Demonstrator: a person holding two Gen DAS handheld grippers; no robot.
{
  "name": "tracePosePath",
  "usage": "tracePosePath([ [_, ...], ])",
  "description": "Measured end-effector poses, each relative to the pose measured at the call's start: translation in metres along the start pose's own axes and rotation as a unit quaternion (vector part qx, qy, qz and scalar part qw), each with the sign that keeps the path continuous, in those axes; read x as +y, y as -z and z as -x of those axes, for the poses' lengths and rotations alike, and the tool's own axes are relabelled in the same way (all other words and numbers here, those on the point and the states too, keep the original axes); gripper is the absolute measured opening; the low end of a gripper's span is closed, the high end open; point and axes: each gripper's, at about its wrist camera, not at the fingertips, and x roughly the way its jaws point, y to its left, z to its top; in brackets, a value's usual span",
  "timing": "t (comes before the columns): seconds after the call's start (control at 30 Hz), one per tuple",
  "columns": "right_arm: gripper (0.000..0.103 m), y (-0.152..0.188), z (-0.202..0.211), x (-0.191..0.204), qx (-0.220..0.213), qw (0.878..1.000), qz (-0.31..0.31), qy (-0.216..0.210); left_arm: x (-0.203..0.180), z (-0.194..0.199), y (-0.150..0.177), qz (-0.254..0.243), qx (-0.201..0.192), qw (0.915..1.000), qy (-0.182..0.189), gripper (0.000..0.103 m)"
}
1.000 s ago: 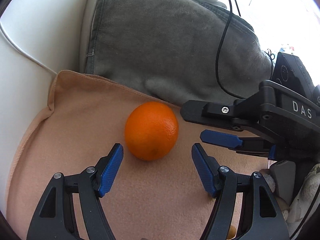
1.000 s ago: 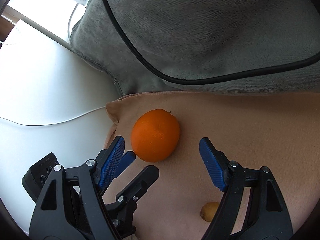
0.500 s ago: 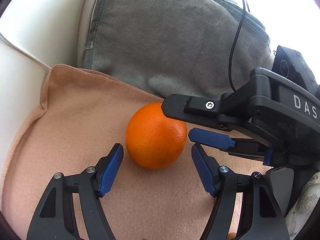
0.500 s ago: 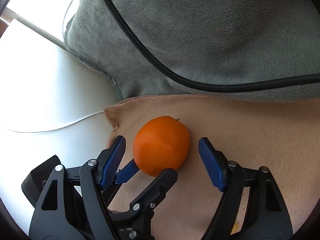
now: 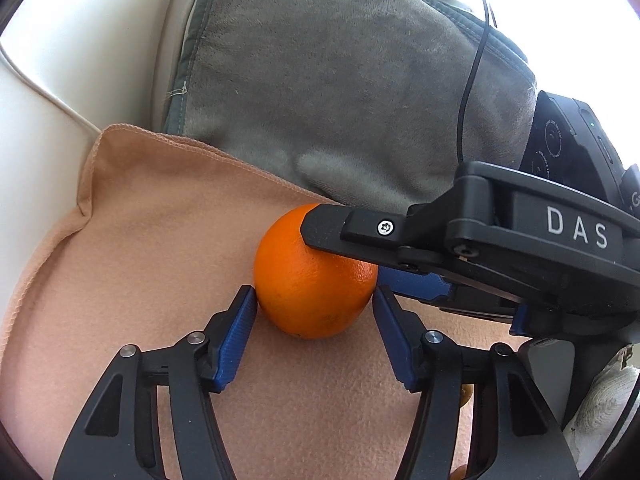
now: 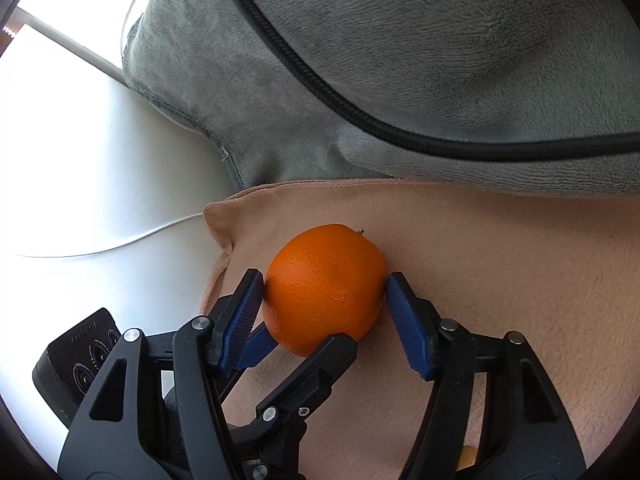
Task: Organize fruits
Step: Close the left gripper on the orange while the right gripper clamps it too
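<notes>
We have the orange [image 5: 316,276] on the peach cloth [image 5: 160,240], squarely between both tongs — the left tongs [image 5: 314,312] and right tongs [image 6: 324,300] each touch its sides, spread wide — neither nearer.

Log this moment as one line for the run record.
step: grasp orange | left claw: pads at its sides | right claw: pads at its sides | surface: peach cloth | lifted: cannot tell

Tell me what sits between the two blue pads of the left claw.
The orange fills the gap of the left claw, both pads at or near its skin, in the left wrist view. The right claw brackets it crosswise.
</notes>
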Motion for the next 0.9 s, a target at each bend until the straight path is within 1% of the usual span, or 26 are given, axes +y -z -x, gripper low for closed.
tracePosePath([
  [0.23, 0.066, 0.006, 0.011, 0.004, 0.0, 1.0, 0.011, 0.0, -0.017, 0.013, 0.012, -0.012, -0.003, 0.9999, -0.011, 0.06],
  [0.43, 0.066, 0.016, 0.031, 0.007, -0.003, 1.0, 0.016, -0.004, -0.033, 0.032, 0.024, -0.021, -0.013, 0.9995, -0.018, 0.06],
  [0.6, 0.066, 0.029, 0.054, 0.017, -0.017, 0.999, 0.035, 0.004, -0.052, 0.053, 0.036, -0.032, -0.021, 0.9991, -0.019, 0.06],
  [0.77, 0.066, 0.042, 0.081, 0.019, -0.03, 0.999, 0.033, -0.001, -0.064, 0.073, 0.045, -0.036, -0.032, 0.9987, -0.014, 0.06],
  [0.9, 0.066, 0.057, 0.106, 0.021, -0.042, 0.998, 0.038, 0.001, -0.084, 0.087, 0.055, -0.042, -0.04, 0.9983, -0.008, 0.06],
])
